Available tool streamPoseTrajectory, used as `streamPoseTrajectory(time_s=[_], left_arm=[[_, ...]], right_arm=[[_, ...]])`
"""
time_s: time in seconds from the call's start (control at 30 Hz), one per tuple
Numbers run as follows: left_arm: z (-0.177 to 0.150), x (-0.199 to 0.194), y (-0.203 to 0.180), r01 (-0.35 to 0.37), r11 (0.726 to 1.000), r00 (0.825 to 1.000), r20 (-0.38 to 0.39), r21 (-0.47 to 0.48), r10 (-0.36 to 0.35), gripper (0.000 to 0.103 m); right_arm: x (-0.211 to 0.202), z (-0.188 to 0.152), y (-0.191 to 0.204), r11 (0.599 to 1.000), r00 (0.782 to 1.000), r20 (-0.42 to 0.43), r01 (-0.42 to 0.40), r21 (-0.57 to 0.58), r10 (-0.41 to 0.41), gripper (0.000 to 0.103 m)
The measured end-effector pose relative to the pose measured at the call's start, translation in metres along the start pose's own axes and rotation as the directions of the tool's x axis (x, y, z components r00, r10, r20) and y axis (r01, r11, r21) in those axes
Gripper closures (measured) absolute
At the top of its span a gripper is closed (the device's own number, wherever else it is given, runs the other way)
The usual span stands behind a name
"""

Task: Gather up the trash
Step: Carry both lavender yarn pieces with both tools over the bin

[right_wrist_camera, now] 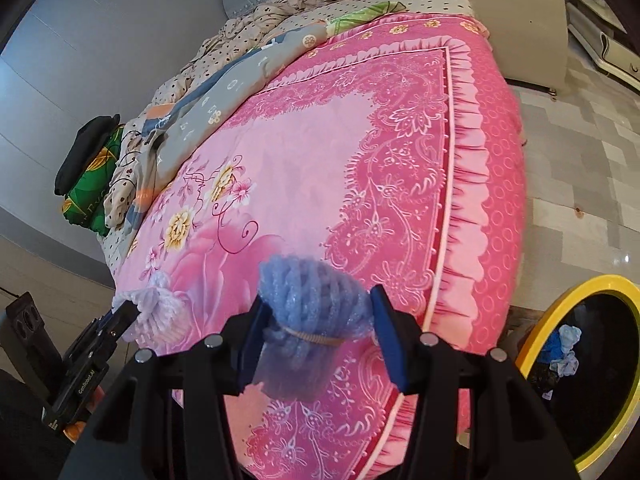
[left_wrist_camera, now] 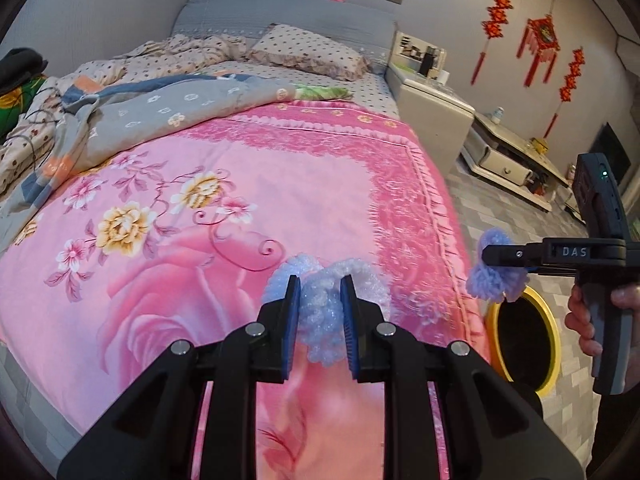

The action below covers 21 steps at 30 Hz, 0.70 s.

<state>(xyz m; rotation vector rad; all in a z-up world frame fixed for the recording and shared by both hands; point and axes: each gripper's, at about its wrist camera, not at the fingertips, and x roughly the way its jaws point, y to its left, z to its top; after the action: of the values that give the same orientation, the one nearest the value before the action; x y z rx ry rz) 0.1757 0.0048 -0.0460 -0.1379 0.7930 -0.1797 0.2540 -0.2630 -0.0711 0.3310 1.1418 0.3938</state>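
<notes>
My left gripper (left_wrist_camera: 320, 300) is shut on a pale blue-white wad of bubble wrap (left_wrist_camera: 324, 312), held just above the pink bedspread (left_wrist_camera: 240, 208). My right gripper (right_wrist_camera: 316, 320) is shut on a bluer wad of bubble wrap tied with a rubber band (right_wrist_camera: 308, 312). In the left wrist view the right gripper (left_wrist_camera: 486, 256) holds its wad (left_wrist_camera: 496, 276) over the bed's right edge, above the yellow-rimmed trash bin (left_wrist_camera: 554, 328). In the right wrist view the bin (right_wrist_camera: 536, 344) stands on the floor at lower right with blue scraps (right_wrist_camera: 564, 348) inside, and the left gripper (right_wrist_camera: 124, 312) is at lower left.
Rumpled quilts (left_wrist_camera: 120, 96) and a pillow (left_wrist_camera: 308, 52) cover the far half of the bed. A white nightstand (left_wrist_camera: 432, 100) and a low TV cabinet (left_wrist_camera: 516, 156) stand to the right on the tiled floor (right_wrist_camera: 592, 168). A green folded blanket with a black item (right_wrist_camera: 88, 176) lies at the bed's left.
</notes>
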Motion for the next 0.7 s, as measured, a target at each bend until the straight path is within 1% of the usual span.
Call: streamPoseTrajectory(time_s=[0.13,0.37,0.7], left_arm=[[-0.005,-0.01,-0.035,0.045,0.998,0.999,0.002,0.041,-0.045,0.084],[-0.007,-0.022,-0.091,0.091,0.989,0.996,0.014,0.119,-0.093,0.084],[-0.009,-0.021,-0.16,0.162,0.965,0.986,0.005,0.204,-0.166,0.084]], right_arm=[[-0.023,-0.019,-0.022,1.0,1.0,0.027,-0.005,0.03,0.004,0.055],[-0.067,-0.043,-0.057,0.997,0.996,0.094,0.003,0.072,-0.01,0.055],[-0.116,-0.069,-0.102,0.99,0.982,0.18,0.032,0.135,-0.057,0.055]])
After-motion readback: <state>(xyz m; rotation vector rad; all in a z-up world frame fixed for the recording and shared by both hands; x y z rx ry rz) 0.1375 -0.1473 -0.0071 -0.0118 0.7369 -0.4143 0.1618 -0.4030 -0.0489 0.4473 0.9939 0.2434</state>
